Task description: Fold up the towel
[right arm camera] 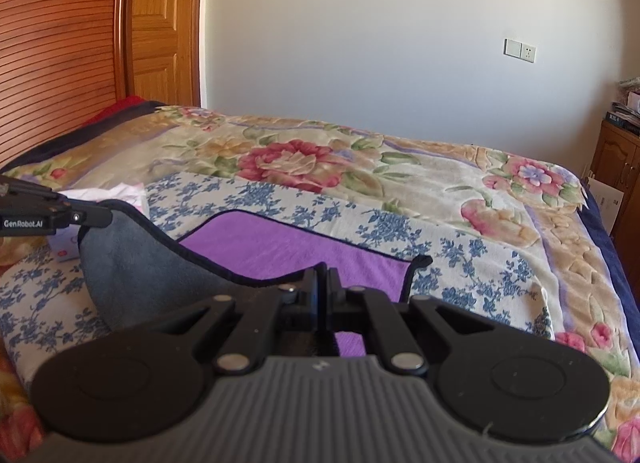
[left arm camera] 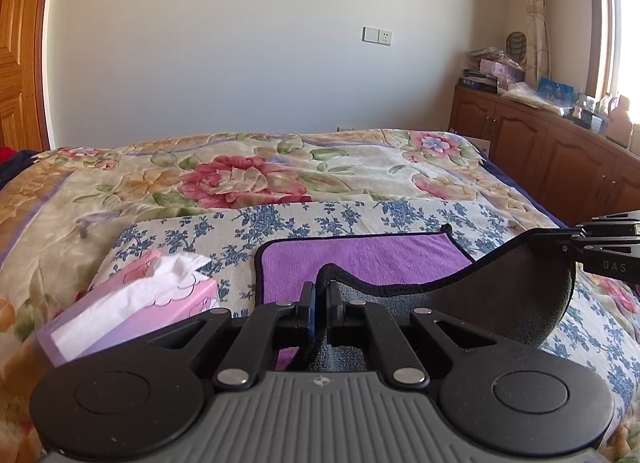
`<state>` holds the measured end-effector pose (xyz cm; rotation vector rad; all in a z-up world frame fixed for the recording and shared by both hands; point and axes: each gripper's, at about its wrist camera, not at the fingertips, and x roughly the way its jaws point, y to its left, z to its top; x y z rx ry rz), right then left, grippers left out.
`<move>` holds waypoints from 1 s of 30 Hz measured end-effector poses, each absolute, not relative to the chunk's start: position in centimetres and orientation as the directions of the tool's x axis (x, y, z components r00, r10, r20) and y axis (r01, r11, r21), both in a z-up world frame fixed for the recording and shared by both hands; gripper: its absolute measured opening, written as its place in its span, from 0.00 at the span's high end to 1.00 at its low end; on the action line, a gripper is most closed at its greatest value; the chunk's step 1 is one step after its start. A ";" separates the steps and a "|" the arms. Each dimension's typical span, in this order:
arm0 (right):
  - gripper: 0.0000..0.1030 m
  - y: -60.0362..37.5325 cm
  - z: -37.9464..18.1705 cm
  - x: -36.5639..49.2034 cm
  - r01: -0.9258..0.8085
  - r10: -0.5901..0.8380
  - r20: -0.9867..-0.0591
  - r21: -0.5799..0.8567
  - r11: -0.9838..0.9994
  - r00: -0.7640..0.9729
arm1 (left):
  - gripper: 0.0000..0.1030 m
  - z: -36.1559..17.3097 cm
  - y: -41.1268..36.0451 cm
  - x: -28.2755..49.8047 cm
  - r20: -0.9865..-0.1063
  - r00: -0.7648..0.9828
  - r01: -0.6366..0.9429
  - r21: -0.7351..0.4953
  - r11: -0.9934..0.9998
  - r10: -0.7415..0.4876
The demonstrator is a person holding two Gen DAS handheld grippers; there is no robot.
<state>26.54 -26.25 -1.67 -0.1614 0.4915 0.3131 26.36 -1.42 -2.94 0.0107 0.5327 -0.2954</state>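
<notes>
A purple towel (left arm camera: 360, 259) with a black hem and a grey underside lies on a blue-flowered white cloth (left arm camera: 224, 231) on the bed. My left gripper (left arm camera: 320, 291) is shut on the towel's near left corner and holds it raised. My right gripper (right arm camera: 322, 279) is shut on the near right corner. The lifted near edge sags between them, grey side (left arm camera: 500, 287) showing. In the right wrist view the towel (right arm camera: 280, 251) lies flat behind the raised edge. The right gripper also shows at the right edge of the left wrist view (left arm camera: 576, 239), the left one at the left edge of the right wrist view (right arm camera: 104, 217).
A pink tissue box (left arm camera: 132, 311) sits just left of the towel. The bed has a flowered blanket (left arm camera: 240, 175). A wooden cabinet (left arm camera: 552, 151) with clutter stands at the right. A wooden door and headboard (right arm camera: 60, 63) stand at the left.
</notes>
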 end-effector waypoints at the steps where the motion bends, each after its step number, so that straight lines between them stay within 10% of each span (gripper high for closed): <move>1: 0.96 -26.3 -1.7 26.7 -0.331 0.255 -0.485 -0.077 0.940 0.837 | 0.95 -2.9 -1.5 26.6 -0.501 0.821 0.282 -0.064 0.957 -0.275; 30: 0.96 -27.6 -2.8 31.6 -0.317 0.237 -0.439 -0.117 0.941 0.866 | 0.95 -3.4 -2.7 33.2 -0.473 0.840 0.293 -0.019 0.956 -0.267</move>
